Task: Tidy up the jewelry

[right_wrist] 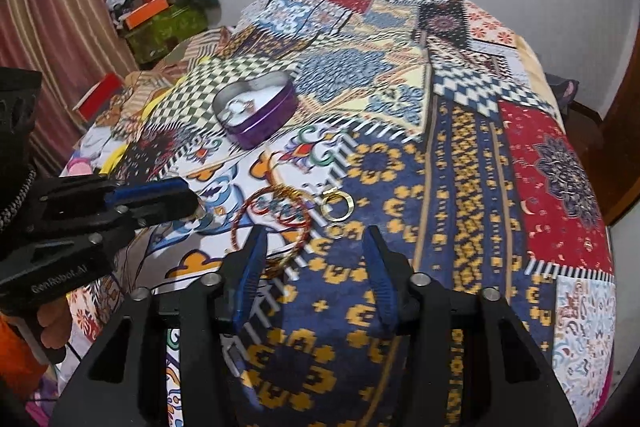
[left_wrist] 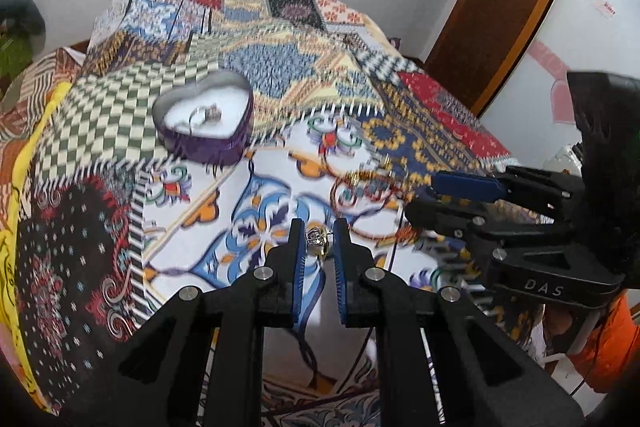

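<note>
My left gripper (left_wrist: pixel 318 239) is shut on a small ring with a heart-shaped stone (left_wrist: pixel 317 239), held just above the patterned cloth. To the far left of it sits a purple heart-shaped tin (left_wrist: pixel 240 143), open, with a ring (left_wrist: pixel 206 115) on its white lining. In the right wrist view my right gripper (right_wrist: pixel 316 239) stands open over the cloth with nothing pressed between its pads. Red and gold bangles (right_wrist: pixel 272 223) lie just ahead of its left finger, and a gold hoop (right_wrist: pixel 338 207) lies beside them. The tin (right_wrist: pixel 264 123) is farther back. The left gripper (right_wrist: pixel 194 203) reaches in from the left.
A patchwork-print cloth (right_wrist: pixel 460 167) covers the whole surface and drops off at the right and near edges. Boxes and clutter (right_wrist: pixel 160 15) pile up by a striped curtain at the back left. A wooden door frame (left_wrist: pixel 500 7) stands at the right. An orange sleeve (left_wrist: pixel 608 343) shows behind the right gripper (left_wrist: pixel 420 197).
</note>
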`<action>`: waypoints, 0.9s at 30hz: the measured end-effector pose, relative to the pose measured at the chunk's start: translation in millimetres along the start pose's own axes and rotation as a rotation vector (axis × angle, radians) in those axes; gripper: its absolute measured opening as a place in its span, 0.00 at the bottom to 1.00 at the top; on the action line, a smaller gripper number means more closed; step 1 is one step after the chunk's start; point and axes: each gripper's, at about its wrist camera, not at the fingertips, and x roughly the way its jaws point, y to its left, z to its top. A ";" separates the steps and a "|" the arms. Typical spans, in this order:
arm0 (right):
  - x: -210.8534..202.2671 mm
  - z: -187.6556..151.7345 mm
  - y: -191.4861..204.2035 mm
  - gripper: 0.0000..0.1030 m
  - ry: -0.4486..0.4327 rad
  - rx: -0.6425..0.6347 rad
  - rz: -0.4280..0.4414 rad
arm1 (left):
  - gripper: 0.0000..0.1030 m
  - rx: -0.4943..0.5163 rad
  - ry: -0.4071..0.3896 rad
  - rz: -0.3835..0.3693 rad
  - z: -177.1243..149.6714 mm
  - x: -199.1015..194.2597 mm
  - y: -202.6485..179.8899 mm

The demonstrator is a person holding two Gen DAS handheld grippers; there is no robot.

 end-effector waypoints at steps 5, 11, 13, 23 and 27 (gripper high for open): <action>7.8 -1.4 5.0 0.26 0.019 -0.018 0.009 | 0.12 0.000 0.019 0.001 -9.8 4.5 1.0; 10.6 -2.2 7.6 0.09 0.019 -0.037 -0.014 | 0.14 0.018 0.025 0.016 -12.2 4.4 -2.0; 9.4 -3.0 5.7 0.07 0.014 -0.031 -0.016 | 0.17 0.027 0.025 0.022 -12.9 3.3 -3.2; 5.5 0.0 -11.0 0.05 -0.004 0.015 -0.078 | 0.31 0.042 0.018 0.068 -14.6 -2.7 -0.3; 4.4 1.4 -16.7 0.05 -0.005 0.025 -0.107 | 0.31 0.031 0.015 0.052 -13.2 -2.0 2.0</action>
